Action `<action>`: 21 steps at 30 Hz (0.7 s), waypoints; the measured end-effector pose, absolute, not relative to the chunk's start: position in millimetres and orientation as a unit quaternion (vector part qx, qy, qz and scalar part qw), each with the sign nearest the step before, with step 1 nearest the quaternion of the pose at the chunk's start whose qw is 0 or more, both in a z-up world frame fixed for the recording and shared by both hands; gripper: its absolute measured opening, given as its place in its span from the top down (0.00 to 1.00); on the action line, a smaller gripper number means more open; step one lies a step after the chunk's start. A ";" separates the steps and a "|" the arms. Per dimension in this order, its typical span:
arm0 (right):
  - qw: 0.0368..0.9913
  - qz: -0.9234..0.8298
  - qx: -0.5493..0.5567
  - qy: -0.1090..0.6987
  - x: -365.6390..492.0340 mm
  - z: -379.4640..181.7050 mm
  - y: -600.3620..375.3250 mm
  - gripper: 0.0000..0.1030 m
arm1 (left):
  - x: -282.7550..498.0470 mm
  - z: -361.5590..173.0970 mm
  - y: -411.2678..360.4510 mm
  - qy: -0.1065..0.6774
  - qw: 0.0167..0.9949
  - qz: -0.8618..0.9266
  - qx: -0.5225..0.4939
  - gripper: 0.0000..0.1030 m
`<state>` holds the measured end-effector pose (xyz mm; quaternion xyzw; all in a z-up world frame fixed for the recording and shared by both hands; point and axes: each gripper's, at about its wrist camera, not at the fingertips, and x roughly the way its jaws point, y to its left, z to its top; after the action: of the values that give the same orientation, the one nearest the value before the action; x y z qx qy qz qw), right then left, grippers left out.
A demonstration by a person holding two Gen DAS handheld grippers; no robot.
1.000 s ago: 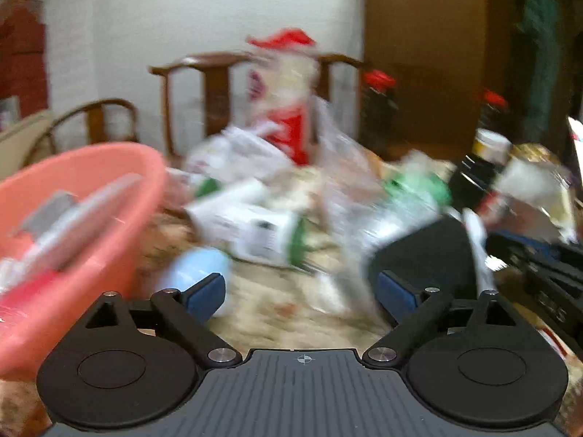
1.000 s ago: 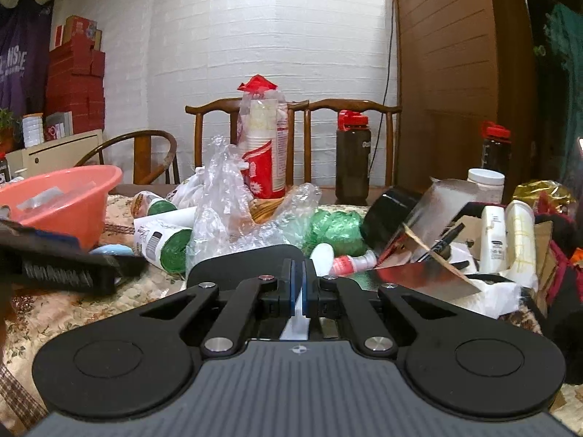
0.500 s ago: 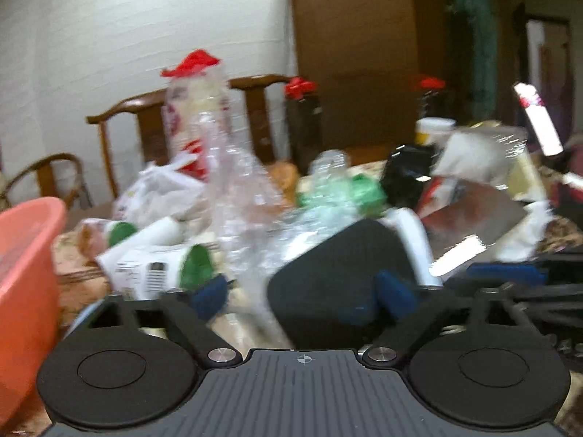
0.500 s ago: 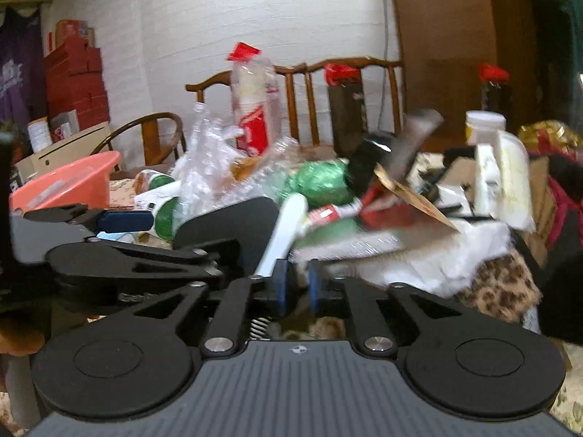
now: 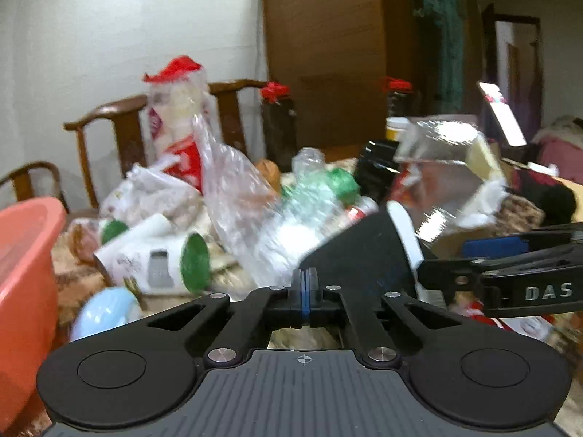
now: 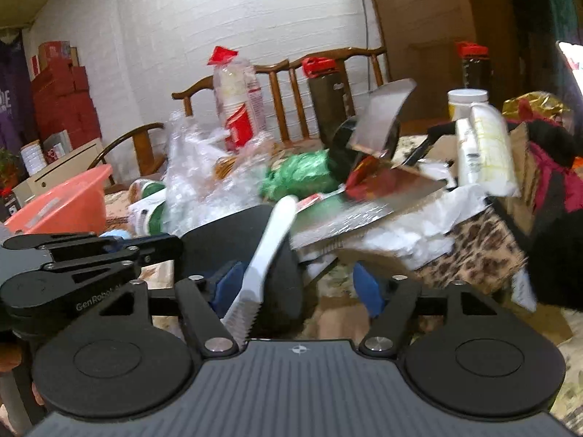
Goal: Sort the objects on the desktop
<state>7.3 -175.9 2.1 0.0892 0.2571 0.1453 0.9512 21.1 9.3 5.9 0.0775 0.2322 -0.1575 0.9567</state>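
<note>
A thin black pad (image 5: 357, 251) (image 6: 226, 233) lies on the cluttered table with a white brush (image 5: 404, 233) (image 6: 269, 240) resting across it. My left gripper (image 5: 304, 286) (image 6: 164, 244) is shut, its blue pads pinched together on the pad's near corner. My right gripper (image 6: 297, 284) (image 5: 441, 259) has its jaws opening. The brush's bristle end leans against the left finger, and the pads no longer press on it.
A pink basin (image 5: 25, 255) (image 6: 65, 204) stands at the left. White tubs with green lids (image 5: 156, 258), clear plastic bags (image 5: 233, 189) and a pale blue object (image 5: 105, 309) crowd the middle. A silver carton (image 6: 382, 196) and a leopard-print box (image 6: 473, 247) sit right. Wooden chairs stand behind.
The left jaws closed from wide open onto the black pad's corner as that hand swung right. The right jaws, shut on the white brush before, have spread apart and released it.
</note>
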 end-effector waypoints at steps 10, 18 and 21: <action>0.957 0.128 -0.017 0.261 -6.1 -6.5 -137.0 0.20 | 8.9 1.4 15.5 0.219 0.960 -0.121 0.128 0.44; 0.954 0.136 0.005 0.267 -5.9 0.0 -148.5 0.68 | 10.5 10.6 31.6 0.210 0.966 -0.116 0.096 0.27; 0.954 0.129 0.016 0.271 -8.6 -0.9 -159.3 0.97 | 10.7 12.7 28.1 0.208 0.967 -0.117 0.087 0.23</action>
<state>-8.6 -159.3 -0.9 0.0162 0.2712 0.1288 0.9537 10.7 28.1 12.7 0.0866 0.2083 -0.1166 0.9672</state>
